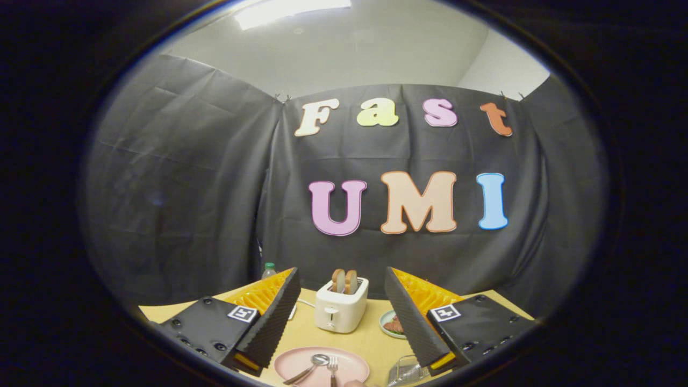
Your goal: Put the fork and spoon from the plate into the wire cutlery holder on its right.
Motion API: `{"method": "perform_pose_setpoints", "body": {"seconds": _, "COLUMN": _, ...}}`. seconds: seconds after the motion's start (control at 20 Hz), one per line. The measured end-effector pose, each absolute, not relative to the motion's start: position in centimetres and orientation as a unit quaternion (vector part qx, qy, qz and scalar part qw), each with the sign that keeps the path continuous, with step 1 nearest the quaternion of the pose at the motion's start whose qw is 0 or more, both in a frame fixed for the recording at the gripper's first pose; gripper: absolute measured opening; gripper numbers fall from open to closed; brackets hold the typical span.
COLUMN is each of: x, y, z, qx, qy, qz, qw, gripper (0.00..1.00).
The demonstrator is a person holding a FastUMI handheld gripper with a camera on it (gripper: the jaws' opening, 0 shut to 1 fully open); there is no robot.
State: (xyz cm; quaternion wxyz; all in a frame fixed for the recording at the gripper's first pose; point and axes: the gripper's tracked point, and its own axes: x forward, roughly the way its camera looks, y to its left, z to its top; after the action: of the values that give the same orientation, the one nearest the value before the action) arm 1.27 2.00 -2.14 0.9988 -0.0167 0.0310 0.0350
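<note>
Fork (332,368) and spoon (310,366) lie on plate (352,363) between wide-spread tongs (342,301).

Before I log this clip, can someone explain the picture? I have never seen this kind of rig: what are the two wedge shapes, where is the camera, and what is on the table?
The camera rides on a hand-held two-finger gripper and looks forward along its fingers; the two ridged wedges are those fingers, spread wide apart and holding nothing. Below them, on the light wooden table, lies a round pink plate with a metal spoon and a metal fork on it. Right of the plate is the wire cutlery holder, partly behind the right finger. Beyond the fingers stand a white toaster with two bread slices, a small dish of food, and a bottle.
</note>
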Motion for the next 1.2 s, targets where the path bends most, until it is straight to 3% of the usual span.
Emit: {"method": "perform_pose_setpoints", "body": {"seconds": 1.2, "x": 0.4, "y": 3.0, "z": -21.4, "qx": -0.054, "qy": 0.292, "qz": 0.094, "qw": 0.95, "gripper": 1.0}}
